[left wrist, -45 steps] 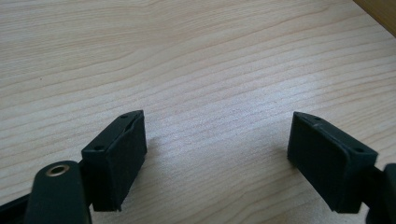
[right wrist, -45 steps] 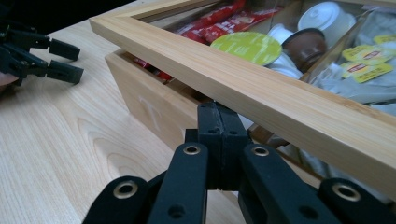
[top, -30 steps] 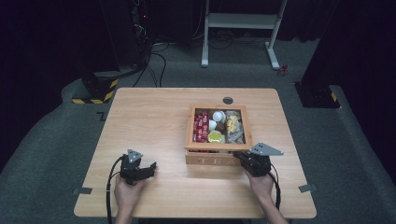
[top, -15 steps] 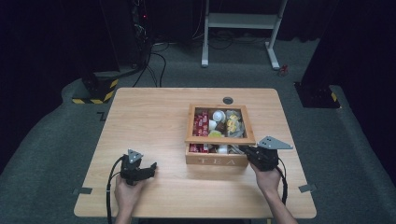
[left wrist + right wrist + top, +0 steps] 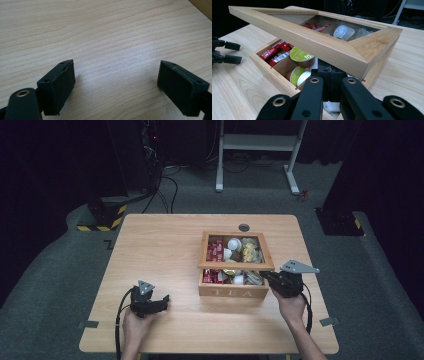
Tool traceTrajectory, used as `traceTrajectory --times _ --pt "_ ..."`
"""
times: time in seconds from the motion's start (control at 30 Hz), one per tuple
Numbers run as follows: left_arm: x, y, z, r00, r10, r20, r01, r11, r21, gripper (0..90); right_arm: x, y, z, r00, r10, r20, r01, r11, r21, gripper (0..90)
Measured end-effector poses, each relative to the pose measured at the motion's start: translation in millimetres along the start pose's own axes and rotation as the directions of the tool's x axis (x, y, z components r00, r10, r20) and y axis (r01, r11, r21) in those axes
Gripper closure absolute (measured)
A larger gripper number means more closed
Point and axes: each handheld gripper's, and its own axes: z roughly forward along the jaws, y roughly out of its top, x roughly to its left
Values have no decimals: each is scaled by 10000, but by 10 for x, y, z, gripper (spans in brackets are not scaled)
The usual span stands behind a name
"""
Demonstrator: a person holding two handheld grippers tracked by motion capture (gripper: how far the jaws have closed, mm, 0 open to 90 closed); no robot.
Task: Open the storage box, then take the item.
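Tea box [image 5: 234,275] sits right of centre on the wooden table [image 5: 160,245] in the high view, "TEA" on its near front wall, lid [image 5: 236,252] with a glass pane tipped up at the near edge and hinged along the far side. Under the lid: red sachets [image 5: 215,251] at left, white and yellow-green capsules in the other compartments. Right gripper [image 5: 267,277] at the box's near right corner, tips under the lifted lid edge, jaws together, person's right hand [image 5: 290,305] behind it. Left gripper [image 5: 162,301] rests low on the table near the front left, well apart from the box, held in the left hand [image 5: 135,325]; its jaws have just been opening and nothing lies between them. Small dark round disc [image 5: 244,227] on the table just beyond the box. Left gripper view: two black pads spread wide over bare wood grain, nothing between, corner of the box barely at top right [image 5: 203,7]. Right gripper view: jaws closed tight together, pushed in beneath the raised lid frame [image 5: 317,42], lid tilted up clear of the box wall [image 5: 272,72]; red sachets [image 5: 274,51] and green-topped capsules [image 5: 300,55] visible inside; left gripper [image 5: 224,52] at far left on the table.
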Motion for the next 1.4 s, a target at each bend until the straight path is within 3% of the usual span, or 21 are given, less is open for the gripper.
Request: traceTrajectory --times 0.33,0.53,0.77,0.87,1.1,1.4 --pt "9 17 7 9999 9 104 -9 10000 10 166 -23 102 -24 10000 -23 -19 23 10000 81 900" --pt "4 85 7 9975 -177 680 162 9996 219 209 -30 159 -39 10000 -64 24 64 9999 120 900" --pt "-103 166 5 9953 372 895 -376 9993 32 221 -52 220 -62 9999 -118 49 117 9999 85 900" --pt "-134 206 -7 9932 438 1082 -428 9990 -115 217 -53 248 -67 9999 -99 82 98 9999 93 900" --pt "-175 261 -31 9856 194 1679 -108 9986 -522 214 -67 290 -68 10000 1 61 0 10000 -57 900" --pt "-262 335 -60 9759 397 2144 -224 9963 -825 249 -72 327 -52 9999 49 126 -47 9999 -150 900"
